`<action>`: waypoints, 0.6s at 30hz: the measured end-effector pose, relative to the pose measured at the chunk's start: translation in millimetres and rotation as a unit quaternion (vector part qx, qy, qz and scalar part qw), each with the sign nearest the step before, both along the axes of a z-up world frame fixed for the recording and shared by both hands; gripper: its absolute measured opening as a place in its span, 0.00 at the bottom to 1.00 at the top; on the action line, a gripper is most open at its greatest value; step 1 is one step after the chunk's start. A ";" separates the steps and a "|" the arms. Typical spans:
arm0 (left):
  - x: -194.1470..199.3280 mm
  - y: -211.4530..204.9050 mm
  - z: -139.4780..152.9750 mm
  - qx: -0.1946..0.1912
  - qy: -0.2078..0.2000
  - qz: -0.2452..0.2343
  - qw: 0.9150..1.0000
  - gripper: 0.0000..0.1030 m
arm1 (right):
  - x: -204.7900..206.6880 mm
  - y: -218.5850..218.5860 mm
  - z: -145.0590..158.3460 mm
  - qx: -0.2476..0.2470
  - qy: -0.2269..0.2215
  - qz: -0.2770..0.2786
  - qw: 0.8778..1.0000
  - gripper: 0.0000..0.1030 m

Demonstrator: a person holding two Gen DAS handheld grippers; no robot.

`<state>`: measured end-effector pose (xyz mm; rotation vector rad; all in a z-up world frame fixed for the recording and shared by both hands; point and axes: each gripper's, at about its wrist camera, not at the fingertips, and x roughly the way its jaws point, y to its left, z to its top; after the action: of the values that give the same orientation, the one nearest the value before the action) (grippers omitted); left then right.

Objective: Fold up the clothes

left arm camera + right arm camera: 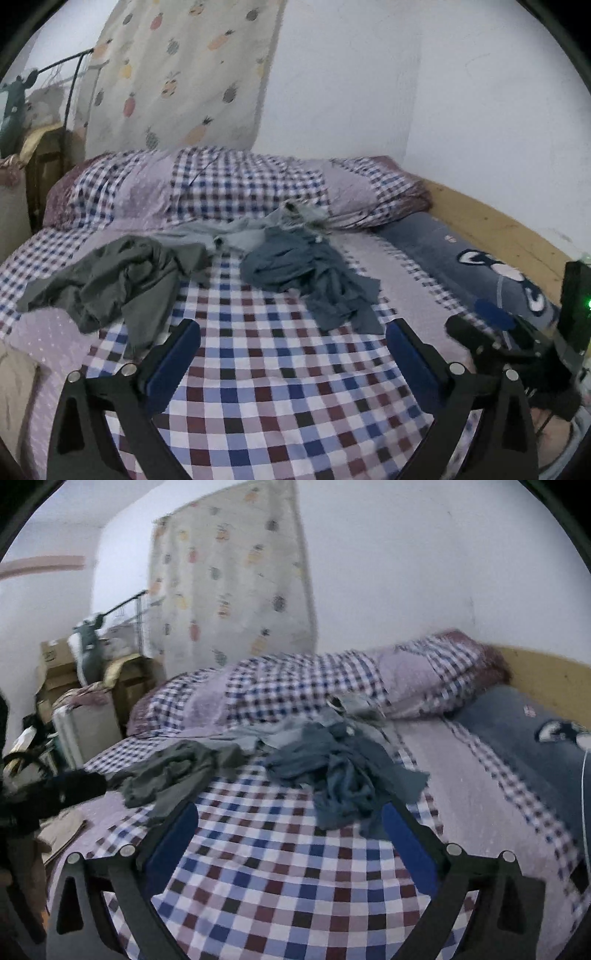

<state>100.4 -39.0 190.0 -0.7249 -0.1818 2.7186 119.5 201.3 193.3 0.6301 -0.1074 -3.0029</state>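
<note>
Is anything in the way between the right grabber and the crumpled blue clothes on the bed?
Nothing visible is. The right gripper hangs open over bare checkered sheet, and the blue garment lies straight ahead of it, its near edge by the fingertips. The grey-green garment lies off to the left, out of that path.

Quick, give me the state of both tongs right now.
Left tongs: open, holding nothing, above the checked bedsheet.
Right tongs: open, holding nothing, near the blue garment.

Bedsheet checked blue/maroon/white; garments: olive-grey, slate-blue, pale grey-blue; curtain w/ pineapple print.
</note>
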 end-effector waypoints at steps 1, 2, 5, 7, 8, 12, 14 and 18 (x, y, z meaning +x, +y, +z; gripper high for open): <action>-5.9 2.1 -9.6 -0.003 -0.006 0.006 1.000 0.99 | -7.9 3.6 -8.2 -0.006 -0.007 -0.005 1.000 0.99; -12.0 4.1 -20.6 -0.006 -0.012 0.013 1.000 0.99 | -15.7 7.2 -16.4 -0.011 -0.013 -0.009 1.000 0.99; -32.0 10.0 -54.3 -0.013 -0.034 0.026 0.999 0.99 | -38.7 17.7 -47.4 -0.021 -0.034 -0.022 0.999 0.99; -46.6 14.1 -77.7 -0.015 -0.054 0.029 0.998 0.99 | -53.0 24.5 -68.2 -0.025 -0.060 -0.031 0.997 0.99; -52.1 16.0 -87.8 -0.015 -0.062 0.030 0.998 0.99 | -60.1 27.9 -78.7 -0.027 -0.073 -0.036 0.996 0.99; -70.4 24.6 -119.3 -0.026 -0.079 0.027 0.996 0.99 | -85.0 37.4 -109.7 -0.035 -0.111 -0.044 0.992 0.99; -81.1 32.2 -131.5 -0.045 -0.087 0.028 0.995 0.99 | -96.1 38.7 -119.6 -0.032 -0.122 -0.052 0.991 0.99; -97.4 45.1 -152.2 -0.082 -0.106 0.032 0.990 0.99 | -116.3 38.9 -139.0 -0.019 -0.148 -0.061 0.987 0.99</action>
<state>3.1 6.1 37.8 -1.0740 -0.0291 2.7374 3.2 240.2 54.3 1.0983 -0.2263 -2.9887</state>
